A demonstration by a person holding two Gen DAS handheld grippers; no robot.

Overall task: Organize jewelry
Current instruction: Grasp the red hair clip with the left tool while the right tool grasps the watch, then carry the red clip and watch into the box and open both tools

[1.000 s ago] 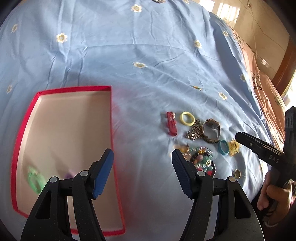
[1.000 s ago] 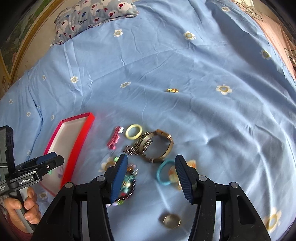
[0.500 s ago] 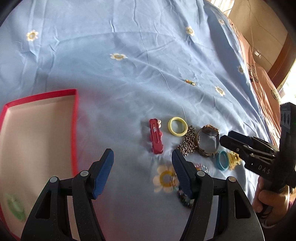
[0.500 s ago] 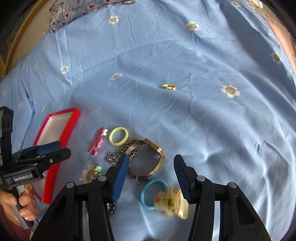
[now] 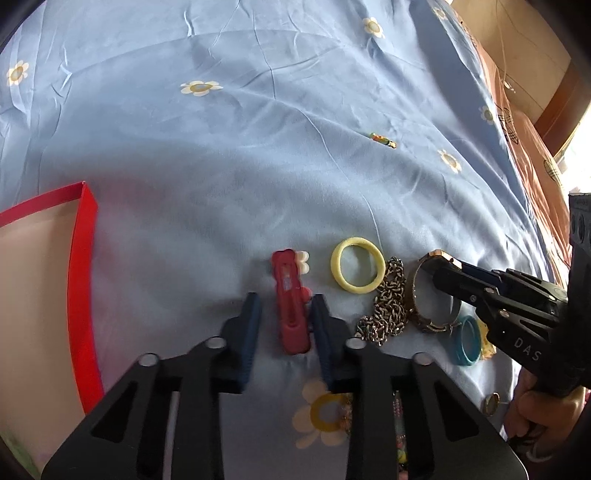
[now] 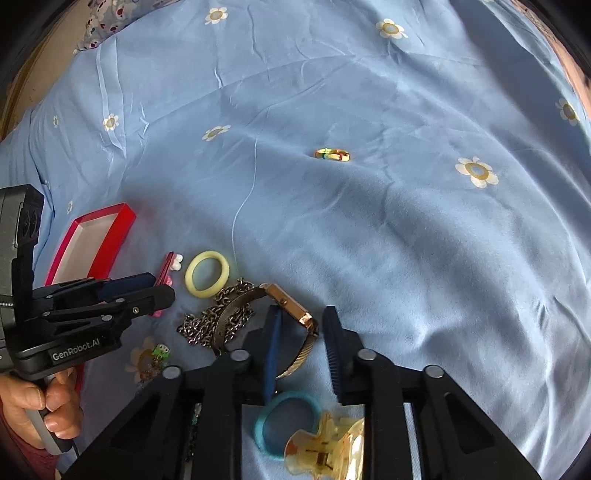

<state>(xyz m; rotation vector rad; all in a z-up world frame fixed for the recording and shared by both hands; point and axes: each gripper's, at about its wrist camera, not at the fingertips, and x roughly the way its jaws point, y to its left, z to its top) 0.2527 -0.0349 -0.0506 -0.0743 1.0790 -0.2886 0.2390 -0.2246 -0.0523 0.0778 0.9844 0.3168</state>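
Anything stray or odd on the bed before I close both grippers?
One small iridescent ring lies alone on the blue bedsheet, well beyond the cluster around the yellow ring and watch, easy to miss. Nothing looks damaged.

I'm looking at a bedroom in a home. I'm working over a bed spread with a wrinkled blue sheet [image 6: 406, 221] printed with white daisies, and a patterned pillow [image 6: 110, 22] is lying at its far corner. An orange checked blanket [image 5: 532, 155] is draping along one side, with wooden furniture [image 5: 557, 107] standing beyond it.
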